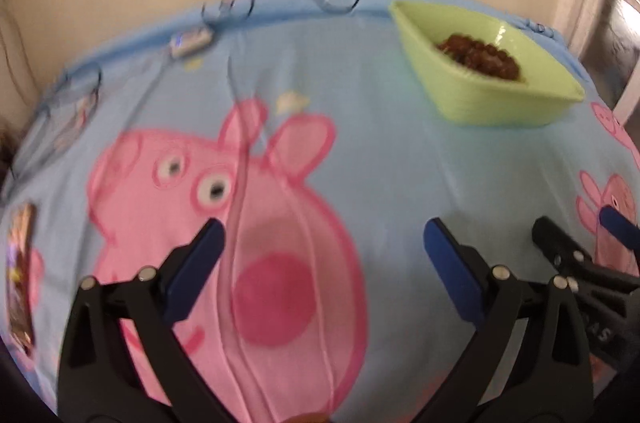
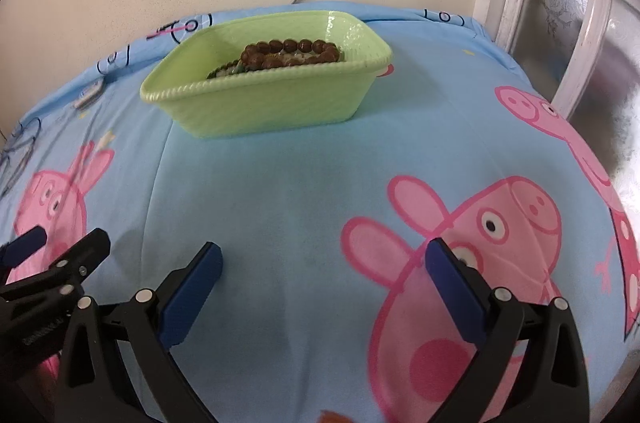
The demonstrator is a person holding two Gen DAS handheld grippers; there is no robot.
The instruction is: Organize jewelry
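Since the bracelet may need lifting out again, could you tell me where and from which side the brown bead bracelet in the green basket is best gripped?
Probably from above: the basket walls block any side approach. The brown bead bracelet lies flat, so pinch one arc of beads, a finger inside the loop and one outside. The right gripper is open and faces it.

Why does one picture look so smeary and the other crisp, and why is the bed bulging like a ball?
Left wrist view: motion blur smears the green basket and the brown beads, and the sheet print is soft too. Right wrist view: sharp, single brown beads show, with a glossy highlight on the green basket's inner wall. Both views: the fisheye lens bows the flat sheet and darkens the corners.
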